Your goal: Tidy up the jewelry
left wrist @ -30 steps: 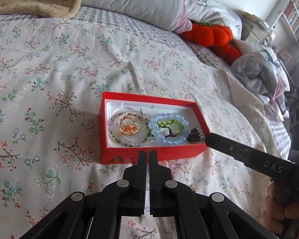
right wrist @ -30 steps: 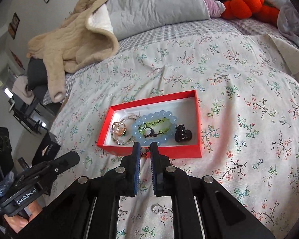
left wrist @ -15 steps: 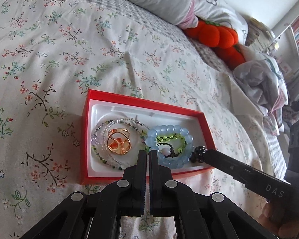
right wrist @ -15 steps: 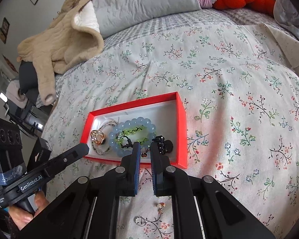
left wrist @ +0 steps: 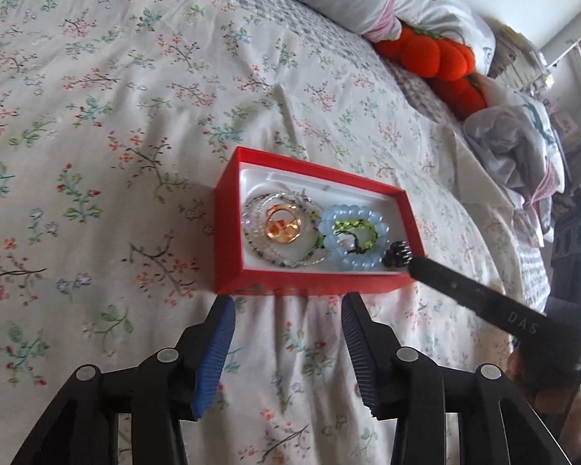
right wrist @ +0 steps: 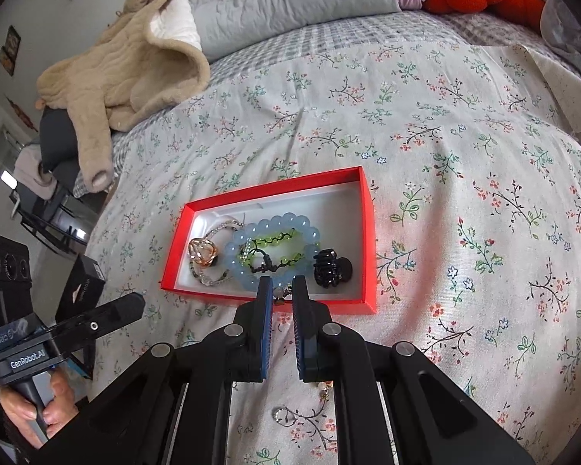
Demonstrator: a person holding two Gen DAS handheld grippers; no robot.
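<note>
My left gripper (left wrist: pixel 288 312) hangs just short of the red box (left wrist: pixel 228 232), its fingers (left wrist: pixel 217 345) spread wide with nothing between them; the tips sit near the box's near wall without touching it, as far as I can see. The box lies on the floral bedspread (left wrist: pixel 97 135).

My right gripper (right wrist: pixel 278 290) has its fingers (right wrist: pixel 263 310) drawn close, with only a narrow gap between them. In that gap, at the tips, I see a small pale and dark bit that looks like a bead or charm (right wrist: pixel 279 294), right over the box's near edge. I cannot tell whether the fingers are actually pinching it. From the left wrist view, the right gripper's tip reaches the box's right end, beside the black hair claw (left wrist: pixel 397 254).

Inside the box, from left to right in my right view: a gold wire ring (right wrist: pixel 202 251) resting on a thin beaded strand (right wrist: pixel 213 271), a pale blue bead bracelet (right wrist: pixel 275 248) with a green bead bracelet (right wrist: pixel 279 246) lying within it, then the hair claw near the right end.

On the bedspread just below my right fingers lie a small silver ring (right wrist: pixel 279 414) and a small beaded earring (right wrist: pixel 324 389), both outside the box.
</note>
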